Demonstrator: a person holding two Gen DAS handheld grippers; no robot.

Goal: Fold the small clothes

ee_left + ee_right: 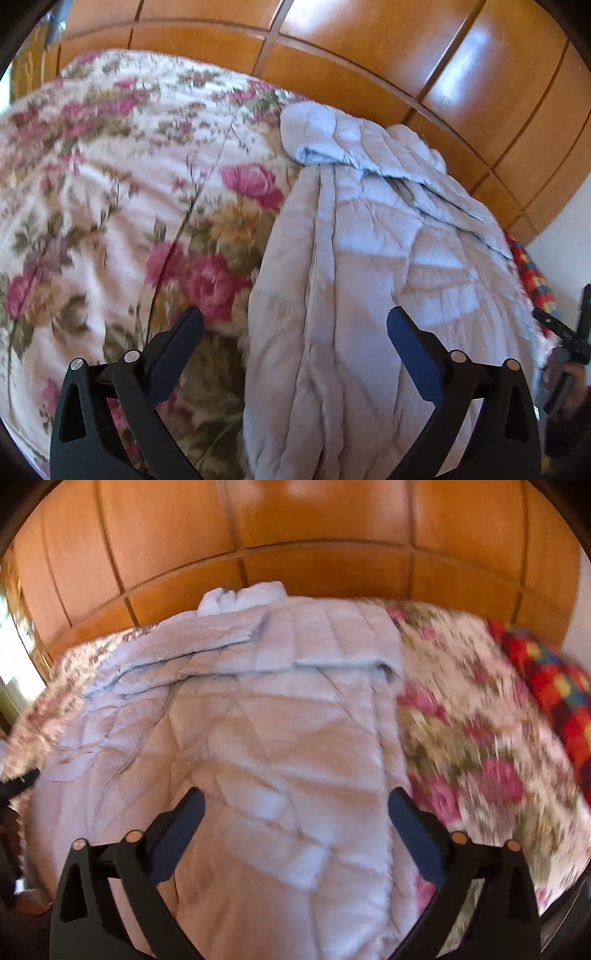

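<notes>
A pale lilac quilted puffer jacket (pixel 369 258) lies lengthwise on a floral bedspread (pixel 110 184), its rolled hood at the far end. It also shows in the right wrist view (pixel 258 720), with a sleeve folded across its upper part. My left gripper (pixel 295 325) is open and empty, hovering over the jacket's left edge. My right gripper (pixel 295 805) is open and empty, hovering over the jacket's lower right part. The right gripper also shows at the left wrist view's right edge (pixel 569 332).
A wooden panelled wardrobe (pixel 369 55) stands behind the bed, also in the right wrist view (pixel 295 535). A red multicoloured chequered cloth (pixel 554 686) lies at the bed's right side. The floral bedspread (pixel 480 720) extends on both sides of the jacket.
</notes>
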